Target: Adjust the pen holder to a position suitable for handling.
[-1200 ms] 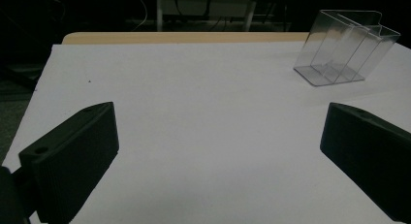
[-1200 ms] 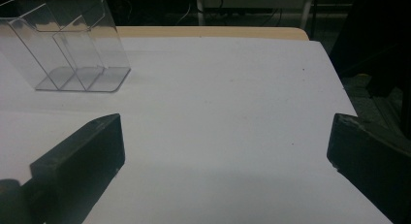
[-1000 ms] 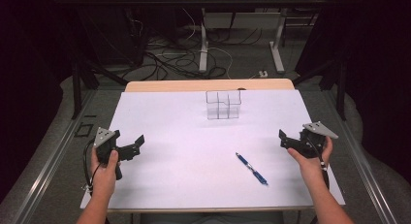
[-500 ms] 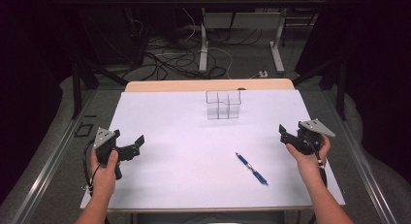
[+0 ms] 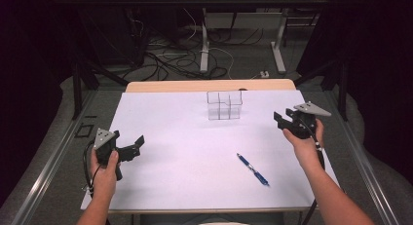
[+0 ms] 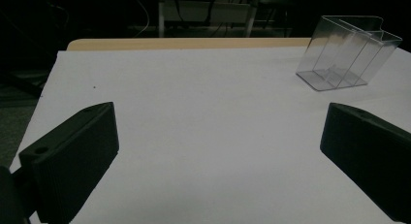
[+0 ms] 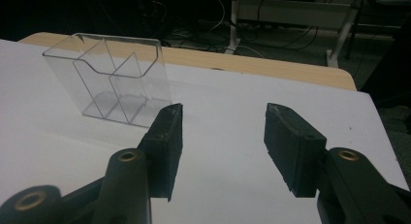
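The blue pen (image 5: 253, 170) lies flat on the white bench (image 5: 185, 152), down and to the inner side of the right gripper (image 5: 280, 120), well apart from its fingers and nearer the person. The clear organizer (image 5: 224, 105) stands upright further out, ahead of those fingers and off to their left in the right gripper view (image 7: 109, 81).

The right gripper's fingers (image 7: 167, 136) have just been closing and now stand about half apart, with nothing between them. The left gripper (image 5: 138, 146) hovers over the bench's near left part with its fingers (image 6: 72, 156) spread wide and empty, the organizer far ahead to their right.

Risks, as a judgement: the pen is a thin, smooth, round barrel, so fingers coming down off-centre could roll or skid it across the slick sheet. The organizer is light, hard, thin-walled plastic with 3 or so compartments; a pen tip catching a divider or rim could tip or shove it.
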Demonstrator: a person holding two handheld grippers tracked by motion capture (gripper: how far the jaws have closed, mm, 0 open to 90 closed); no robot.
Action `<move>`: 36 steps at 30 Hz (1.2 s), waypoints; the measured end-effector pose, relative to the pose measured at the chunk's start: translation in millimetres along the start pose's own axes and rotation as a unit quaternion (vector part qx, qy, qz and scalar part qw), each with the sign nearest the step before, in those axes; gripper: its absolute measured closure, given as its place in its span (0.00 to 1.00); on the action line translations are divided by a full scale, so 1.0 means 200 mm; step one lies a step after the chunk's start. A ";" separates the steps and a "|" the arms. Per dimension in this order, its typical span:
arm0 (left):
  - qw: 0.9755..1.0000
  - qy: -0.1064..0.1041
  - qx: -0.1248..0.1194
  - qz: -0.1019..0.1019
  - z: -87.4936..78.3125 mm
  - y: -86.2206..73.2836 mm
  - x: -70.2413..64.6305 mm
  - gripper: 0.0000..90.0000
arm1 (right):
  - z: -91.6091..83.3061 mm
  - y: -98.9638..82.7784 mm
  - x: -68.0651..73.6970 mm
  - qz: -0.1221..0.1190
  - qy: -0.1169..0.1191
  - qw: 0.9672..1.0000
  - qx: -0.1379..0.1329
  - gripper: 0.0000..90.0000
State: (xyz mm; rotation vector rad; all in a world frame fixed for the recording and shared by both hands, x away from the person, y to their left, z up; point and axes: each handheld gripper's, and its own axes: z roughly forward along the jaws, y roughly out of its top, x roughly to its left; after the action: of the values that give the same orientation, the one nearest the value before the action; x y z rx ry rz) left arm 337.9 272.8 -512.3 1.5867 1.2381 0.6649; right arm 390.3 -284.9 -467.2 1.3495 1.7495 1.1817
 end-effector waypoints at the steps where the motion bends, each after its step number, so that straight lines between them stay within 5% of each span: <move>1: 1.000 0.000 0.000 -0.001 0.00 0.00 0.00 0.00 | 0.02 0.04 0.01 0.005 0.011 1.000 0.004 0.53; 6: 1.000 -0.002 0.004 0.000 0.01 -0.01 0.00 0.00 | 0.05 0.13 0.05 -0.003 0.015 1.000 0.018 0.55; 11: 1.000 -0.003 0.004 -0.001 0.01 -0.01 0.00 0.00 | 0.09 0.21 0.07 -0.019 0.044 0.999 0.018 0.57; 18: 1.000 -0.005 0.006 -0.002 0.02 -0.01 -0.01 0.00 | 0.16 0.33 0.10 -0.027 0.047 0.998 0.034 0.62; 36: 1.000 -0.005 0.009 -0.003 0.02 -0.02 0.00 0.00 | 0.39 0.41 0.14 -0.041 0.032 0.998 0.029 1.00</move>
State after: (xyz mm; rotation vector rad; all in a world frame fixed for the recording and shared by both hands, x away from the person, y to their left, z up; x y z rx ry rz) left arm 340.0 271.8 -516.5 1.5993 1.2445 0.6426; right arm 483.7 -230.3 -421.9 1.2738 1.8797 1.1493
